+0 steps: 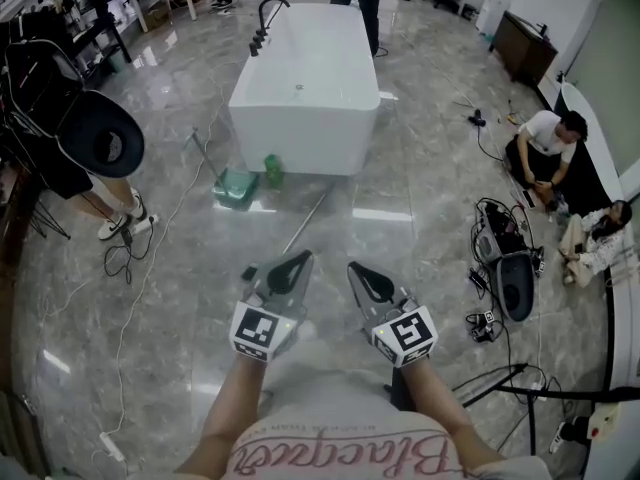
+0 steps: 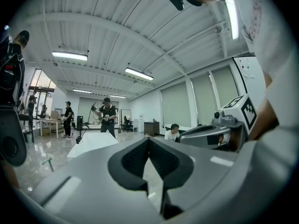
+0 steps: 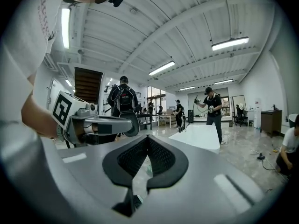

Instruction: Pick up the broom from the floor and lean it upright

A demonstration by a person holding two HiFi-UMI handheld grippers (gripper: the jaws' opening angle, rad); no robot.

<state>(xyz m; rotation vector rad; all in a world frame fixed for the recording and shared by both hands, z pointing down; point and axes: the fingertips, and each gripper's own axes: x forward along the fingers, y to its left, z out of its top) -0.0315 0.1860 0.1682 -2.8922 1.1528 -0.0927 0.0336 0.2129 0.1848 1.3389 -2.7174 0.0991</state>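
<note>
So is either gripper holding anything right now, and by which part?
Nothing is held. The left gripper and the right gripper both have their fingers shut together with nothing between them. The broom lies on the floor ahead, untouched.

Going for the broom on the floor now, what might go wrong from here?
Both the left tool and right tool are shut, so they must open before taking the thin handle, likely the broom's, lying flat on the glossy floor, where it may slip. Raising it could knock the green object beside the tub.
</note>
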